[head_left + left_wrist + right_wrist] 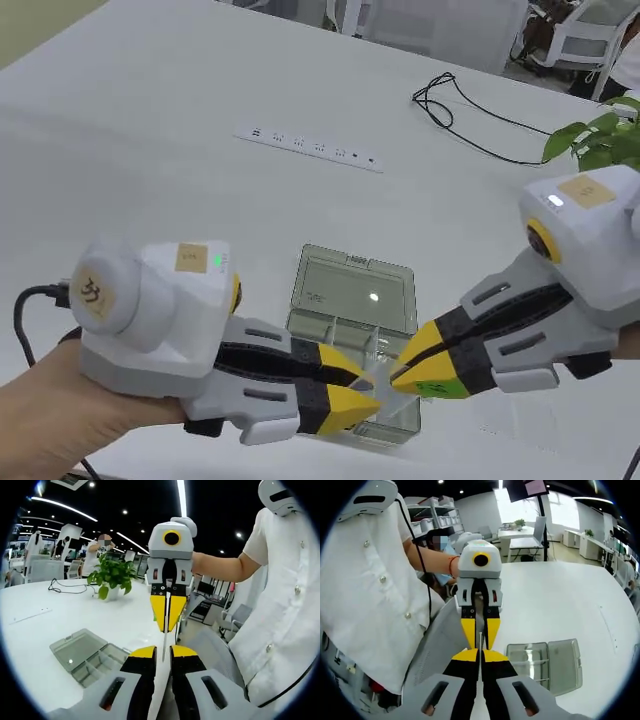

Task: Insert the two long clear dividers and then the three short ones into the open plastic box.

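Left hand-held gripper (370,392) and right hand-held gripper (395,370) each pinch opposite ends of one clear divider (164,647), just above the plastic box (300,318).

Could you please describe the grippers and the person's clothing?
The left gripper and right gripper have white housings, black jaws with yellow tips, tan stickers. A black cable leaves the left one. The person wears a white buttoned short-sleeved shirt.

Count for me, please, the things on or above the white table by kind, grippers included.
grippers: 2 (left gripper, right gripper)
box: 1
divider held between the grippers: 1
power strip: 1
cable: 1
plant: 1
Total: 7
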A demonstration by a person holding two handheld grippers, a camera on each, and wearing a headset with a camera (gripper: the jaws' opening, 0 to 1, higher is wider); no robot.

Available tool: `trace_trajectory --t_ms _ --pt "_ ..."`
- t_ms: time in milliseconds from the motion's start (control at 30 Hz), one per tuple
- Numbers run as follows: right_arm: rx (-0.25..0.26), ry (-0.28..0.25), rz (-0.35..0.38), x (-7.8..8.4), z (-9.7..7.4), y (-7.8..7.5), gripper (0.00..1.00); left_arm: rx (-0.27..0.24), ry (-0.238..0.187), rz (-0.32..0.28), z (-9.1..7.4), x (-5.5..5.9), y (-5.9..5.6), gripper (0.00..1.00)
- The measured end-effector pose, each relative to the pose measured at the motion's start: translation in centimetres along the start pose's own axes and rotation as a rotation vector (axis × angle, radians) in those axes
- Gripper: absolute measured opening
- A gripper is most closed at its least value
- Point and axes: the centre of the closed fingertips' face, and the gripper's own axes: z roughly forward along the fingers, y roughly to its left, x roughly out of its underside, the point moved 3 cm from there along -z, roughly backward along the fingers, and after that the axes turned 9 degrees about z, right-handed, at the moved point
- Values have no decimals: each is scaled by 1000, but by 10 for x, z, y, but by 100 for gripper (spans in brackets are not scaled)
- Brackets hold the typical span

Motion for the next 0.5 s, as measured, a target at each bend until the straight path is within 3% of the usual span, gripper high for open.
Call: trace_trajectory --t_ms 500 --pt "44 -14 -5 -6 -3 -8 3 -77 24 -7 -19 12 10 21"
